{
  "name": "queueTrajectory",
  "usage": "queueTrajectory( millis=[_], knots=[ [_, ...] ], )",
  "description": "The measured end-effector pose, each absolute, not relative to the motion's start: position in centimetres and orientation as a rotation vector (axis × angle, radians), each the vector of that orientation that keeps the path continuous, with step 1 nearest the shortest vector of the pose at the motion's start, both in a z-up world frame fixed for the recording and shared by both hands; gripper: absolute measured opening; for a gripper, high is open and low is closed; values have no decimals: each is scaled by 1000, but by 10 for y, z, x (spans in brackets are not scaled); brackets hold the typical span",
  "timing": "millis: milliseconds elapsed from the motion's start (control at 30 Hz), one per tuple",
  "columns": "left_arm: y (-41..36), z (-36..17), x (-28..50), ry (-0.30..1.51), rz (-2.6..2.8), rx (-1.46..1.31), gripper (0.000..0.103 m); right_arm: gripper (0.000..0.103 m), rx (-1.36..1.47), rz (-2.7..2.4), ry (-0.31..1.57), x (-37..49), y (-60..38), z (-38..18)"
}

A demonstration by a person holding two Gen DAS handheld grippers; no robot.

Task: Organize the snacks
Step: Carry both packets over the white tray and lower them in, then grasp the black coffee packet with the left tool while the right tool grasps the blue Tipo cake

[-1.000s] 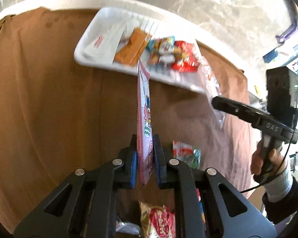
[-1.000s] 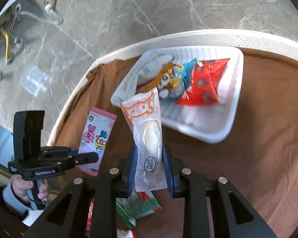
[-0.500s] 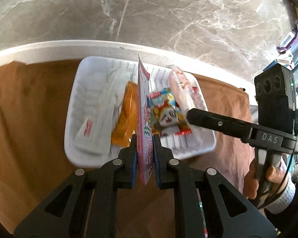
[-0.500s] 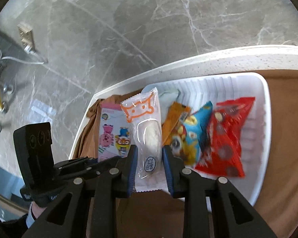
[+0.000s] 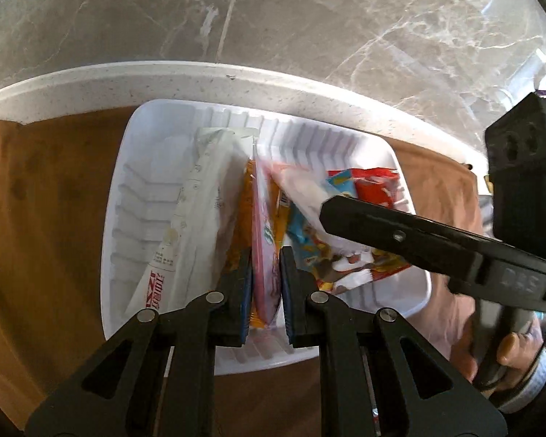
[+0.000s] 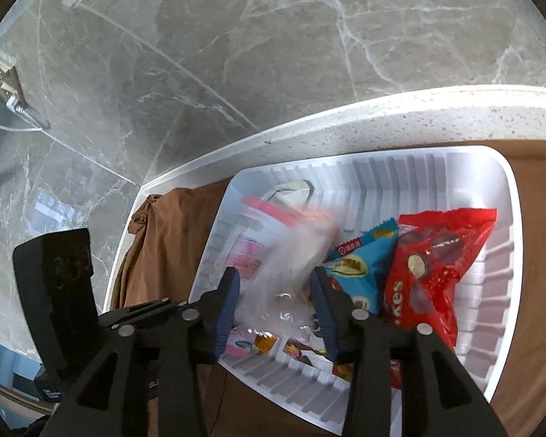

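Note:
A white ribbed tray (image 5: 145,196) (image 6: 498,284) sits on the brown cloth by the table's far edge. It holds a white packet (image 5: 200,218), an orange packet (image 5: 242,233), a blue packet (image 6: 360,273) and a red packet (image 6: 436,266). My left gripper (image 5: 266,284) is over the tray with the pink snack packet (image 5: 264,255) between its pads, the jaws slightly parted. My right gripper (image 6: 275,302) is open over the tray; the clear bun packet (image 6: 295,266) is blurred, dropping between its fingers. The right gripper also shows in the left wrist view (image 5: 400,233).
The brown cloth (image 5: 47,218) covers the table, which has a white speckled rim (image 6: 345,127). Grey marble floor lies beyond. The left gripper's body (image 6: 54,291) shows at the left of the right wrist view.
Both grippers moved forward and down over the tray. My right jaws opened and the clear bun packet is falling. The left jaws have loosened a little around the pink packet.

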State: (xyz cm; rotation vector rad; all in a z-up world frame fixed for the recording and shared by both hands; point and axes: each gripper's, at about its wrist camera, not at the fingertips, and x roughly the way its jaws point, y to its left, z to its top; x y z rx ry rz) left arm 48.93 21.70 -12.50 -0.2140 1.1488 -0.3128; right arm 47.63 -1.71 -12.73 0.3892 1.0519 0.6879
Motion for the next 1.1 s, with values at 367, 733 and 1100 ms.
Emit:
queueTrajectory(
  millis=[367,733,1100],
  knots=[
    [218,-95,466,1065,-295,-166,13,57,312,699,964,449,-28,-100],
    [228,-60,373,1034,-373,-202,13,64,136,740,888,357,-60,-52],
    [250,-85,249,1184,-395,-279,13,71,-125,750,914,237,-82,-62]
  ],
)
